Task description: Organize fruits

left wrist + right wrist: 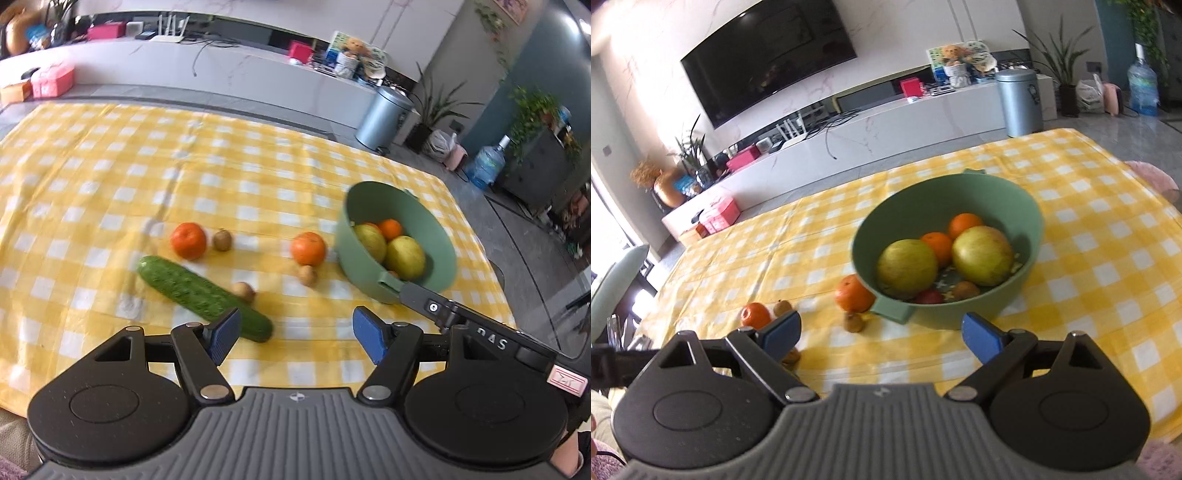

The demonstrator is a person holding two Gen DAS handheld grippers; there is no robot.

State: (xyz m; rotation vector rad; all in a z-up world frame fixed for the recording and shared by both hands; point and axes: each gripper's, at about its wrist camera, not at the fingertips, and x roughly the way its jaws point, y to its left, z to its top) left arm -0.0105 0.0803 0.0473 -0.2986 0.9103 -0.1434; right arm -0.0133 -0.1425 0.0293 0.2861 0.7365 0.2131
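Two grippers are held spread, nothing pinched: left gripper (295, 334) above cucumber (203, 297), right gripper (882, 338) by bowl (1032, 218) rim (prob. to steady it). Oranges (308, 248) w/ small brown fruits (222, 240) remain loose on cloth (110, 166), beside bowl.

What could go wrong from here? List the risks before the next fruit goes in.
1. The green plastic bowl already holds two large yellow-green fruits; a dropped orange tangerine might bounce out.
2. The small brown round fruits could roll if nudged.
3. The long green cucumber lies under the left gripper, inviting a wrong grab.
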